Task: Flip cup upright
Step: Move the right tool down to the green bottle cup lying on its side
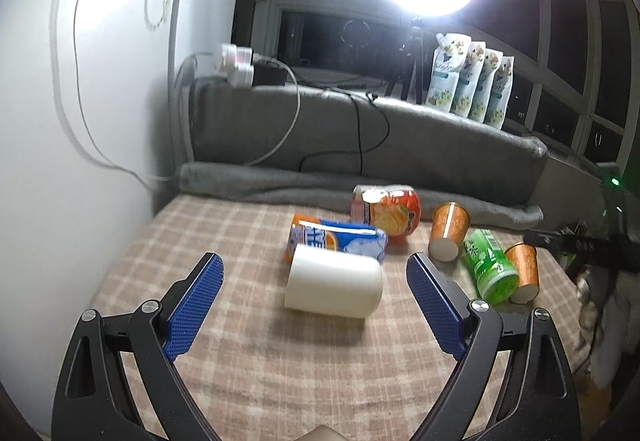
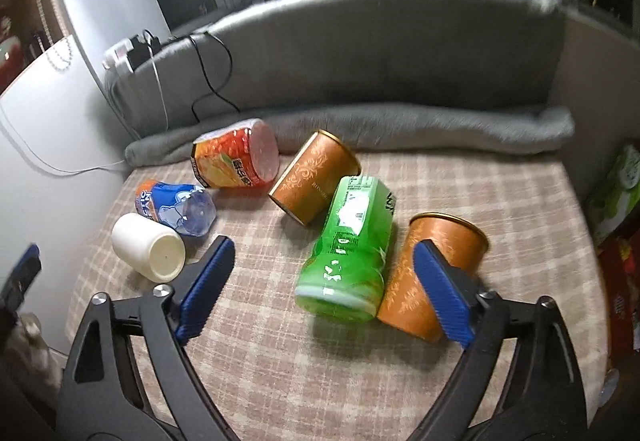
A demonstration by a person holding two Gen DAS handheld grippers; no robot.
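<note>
While lying sideways on the checked cloth [image 1: 240, 241], the white cup [image 1: 334, 287] looks plain.

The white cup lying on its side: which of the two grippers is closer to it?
Left. The left gripper is open with the white cup just ahead between its fingers. The right gripper is open off to the cup's side, facing the green cup.

White cup [image 1: 334, 281], green bottle [image 2: 350, 253], seemingly beige-checked tablecloth [image 1: 224, 229].
</note>
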